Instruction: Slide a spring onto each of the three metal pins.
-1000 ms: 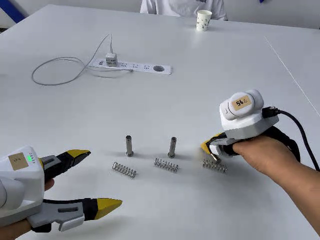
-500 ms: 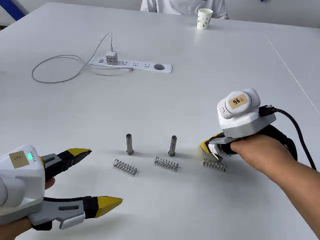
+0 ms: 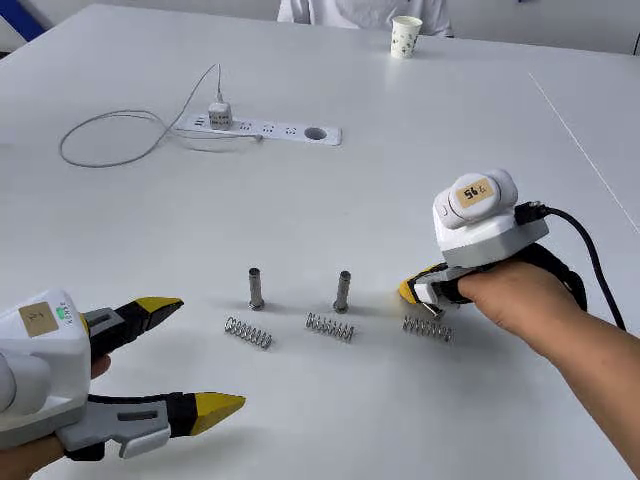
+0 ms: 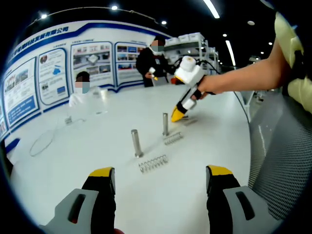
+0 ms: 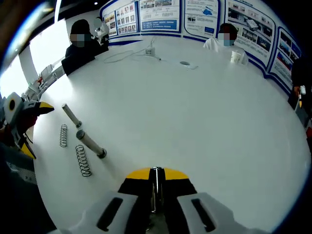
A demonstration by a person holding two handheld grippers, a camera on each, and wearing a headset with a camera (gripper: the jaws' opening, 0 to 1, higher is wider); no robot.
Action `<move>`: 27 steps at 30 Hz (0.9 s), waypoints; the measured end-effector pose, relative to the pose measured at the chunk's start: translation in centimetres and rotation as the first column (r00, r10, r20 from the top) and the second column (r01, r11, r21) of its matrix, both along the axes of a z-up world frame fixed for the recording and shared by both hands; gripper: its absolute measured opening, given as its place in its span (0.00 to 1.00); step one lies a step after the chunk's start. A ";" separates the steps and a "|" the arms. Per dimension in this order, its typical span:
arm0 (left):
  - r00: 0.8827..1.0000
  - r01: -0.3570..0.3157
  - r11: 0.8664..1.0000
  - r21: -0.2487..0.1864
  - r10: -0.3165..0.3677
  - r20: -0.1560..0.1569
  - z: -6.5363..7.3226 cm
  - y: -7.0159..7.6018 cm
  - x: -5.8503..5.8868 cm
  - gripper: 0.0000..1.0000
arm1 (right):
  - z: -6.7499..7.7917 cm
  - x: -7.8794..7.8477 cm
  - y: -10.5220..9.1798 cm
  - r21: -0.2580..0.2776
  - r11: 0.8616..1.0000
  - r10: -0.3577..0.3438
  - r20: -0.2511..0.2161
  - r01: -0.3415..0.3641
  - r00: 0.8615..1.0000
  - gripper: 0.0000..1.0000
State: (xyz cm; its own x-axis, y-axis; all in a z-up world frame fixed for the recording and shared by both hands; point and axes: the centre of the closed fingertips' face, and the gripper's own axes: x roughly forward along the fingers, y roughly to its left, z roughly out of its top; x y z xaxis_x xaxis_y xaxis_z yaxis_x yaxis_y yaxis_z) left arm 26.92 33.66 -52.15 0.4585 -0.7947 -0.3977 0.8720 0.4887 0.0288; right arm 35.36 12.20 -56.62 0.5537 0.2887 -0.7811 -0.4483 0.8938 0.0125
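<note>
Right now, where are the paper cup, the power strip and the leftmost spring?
paper cup (image 3: 405, 38), head view, middle of its side wall.
power strip (image 3: 275, 131), head view, middle of its top face.
leftmost spring (image 3: 248, 332), head view, middle coils.

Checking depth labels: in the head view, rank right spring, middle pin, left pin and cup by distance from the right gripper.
1. Right spring, on the table beside the right gripper.
2. Middle pin, upright to its left.
3. Left pin, further left.
4. Cup, at the far table edge.
</note>
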 end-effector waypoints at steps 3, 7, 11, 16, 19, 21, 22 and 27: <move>1.000 0.000 1.000 -0.001 0.000 0.002 0.1 -0.1 0.0 0.77 | 0.1 -0.1 0.2 0.003 1.000 -0.007 0.008 0.007 1.000 0.08; 1.000 -0.004 1.000 -0.006 0.004 0.010 0.5 0.1 0.0 0.77 | 0.3 -0.7 0.4 0.013 1.000 -0.010 0.010 0.010 1.000 0.09; 1.000 -0.015 1.000 -0.008 0.015 0.007 0.5 0.4 0.1 0.77 | 1.3 -1.0 0.3 0.027 1.000 -0.014 0.030 0.013 0.999 0.09; 1.000 -0.009 1.000 -0.005 0.009 0.008 0.4 0.1 0.2 0.77 | 2.4 -1.3 0.4 0.039 0.999 -0.015 0.054 0.013 0.998 0.09; 1.000 -0.003 1.000 -0.007 0.003 0.014 0.7 -0.2 0.2 0.77 | 2.9 -1.6 0.3 0.043 0.999 -0.016 0.068 0.013 0.998 0.09; 1.000 -0.001 1.000 -0.008 0.001 0.016 0.8 -0.2 0.2 0.77 | 3.1 -1.7 0.2 0.046 0.999 -0.019 0.076 0.016 0.997 0.09; 1.000 -0.001 1.000 -0.007 0.001 0.018 0.8 -0.2 0.2 0.77 | 3.2 -1.8 0.2 0.047 0.999 -0.020 0.078 0.017 0.997 0.09; 1.000 -0.001 1.000 -0.005 0.001 0.020 0.9 0.0 0.1 0.77 | 3.6 -2.0 0.0 0.053 0.998 -0.027 0.090 0.022 0.996 0.09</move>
